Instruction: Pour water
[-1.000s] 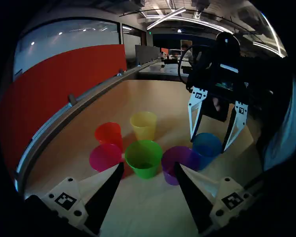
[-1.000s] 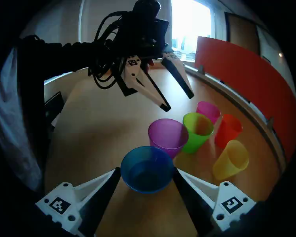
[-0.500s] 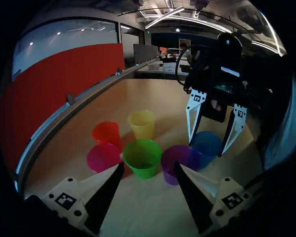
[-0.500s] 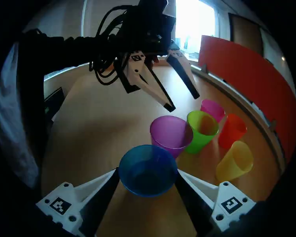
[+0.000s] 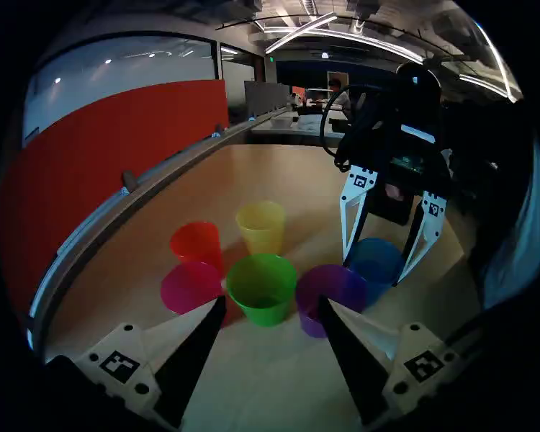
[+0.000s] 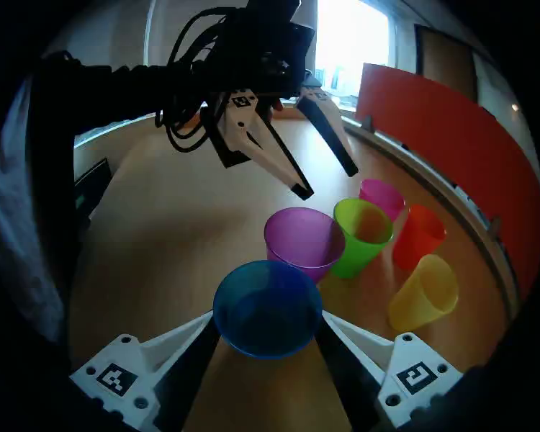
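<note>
1. The right gripper [image 6: 268, 318] has the blue cup [image 6: 268, 306] sitting right between its fingers. Both fingers press on the cup's sides, so it's gripping it.
2. In the left gripper view you see the same thing from across the table [image 5: 270, 180]. The right gripper [image 5: 371, 270] points down with a finger on each side of the blue cup [image 5: 374, 261].
3. There might be a bit of water low inside the blue cup, but honestly I can't say for sure.
4. I also can't tell if the blue cup is lifted or resting on the table, since its base is hidden.
5. The left gripper [image 6: 326, 182] is spread wide open with nothing in it. In the right gripper view it hangs over the table just behind the purple cup [image 6: 304, 236].
6. The other cups are bunched together. In the right gripper view, purple is just behind blue and the green cup [image 6: 362, 230] is right next to purple.
7. The pink cup [image 6: 380, 196] is behind green, the red cup [image 6: 420, 234] is to green's right, and the yellow cup [image 6: 423, 291] is nearest on the right.
8. All of those look upright and empty.
9. A red panel [image 6: 450, 122] runs along the table edge past the cups.
</note>
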### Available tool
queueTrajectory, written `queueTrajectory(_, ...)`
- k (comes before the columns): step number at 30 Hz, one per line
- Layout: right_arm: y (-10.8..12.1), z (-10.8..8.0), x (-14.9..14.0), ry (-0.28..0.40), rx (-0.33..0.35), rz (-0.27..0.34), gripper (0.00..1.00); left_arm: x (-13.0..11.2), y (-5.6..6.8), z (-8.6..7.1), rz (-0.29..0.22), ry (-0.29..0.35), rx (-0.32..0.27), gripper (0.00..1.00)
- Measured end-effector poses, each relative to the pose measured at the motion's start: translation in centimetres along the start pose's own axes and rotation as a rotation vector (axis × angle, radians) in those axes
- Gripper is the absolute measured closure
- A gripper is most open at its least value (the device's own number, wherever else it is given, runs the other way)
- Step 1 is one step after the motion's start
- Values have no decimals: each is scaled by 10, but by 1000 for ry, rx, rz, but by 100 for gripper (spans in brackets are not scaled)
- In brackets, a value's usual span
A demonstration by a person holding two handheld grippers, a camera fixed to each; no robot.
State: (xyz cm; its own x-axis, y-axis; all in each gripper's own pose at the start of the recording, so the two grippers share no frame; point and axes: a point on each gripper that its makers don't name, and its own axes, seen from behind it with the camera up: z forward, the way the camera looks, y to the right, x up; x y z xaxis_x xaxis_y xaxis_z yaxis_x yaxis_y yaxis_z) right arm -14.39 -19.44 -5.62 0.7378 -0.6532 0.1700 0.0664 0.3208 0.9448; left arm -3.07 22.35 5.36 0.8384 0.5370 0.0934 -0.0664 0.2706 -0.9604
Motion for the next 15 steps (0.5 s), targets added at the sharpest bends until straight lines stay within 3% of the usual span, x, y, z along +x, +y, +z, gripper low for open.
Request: queueTrajectory(15,9,2,-9,46,-39,8,11,-3,-7,1,-3,-5,17,7)
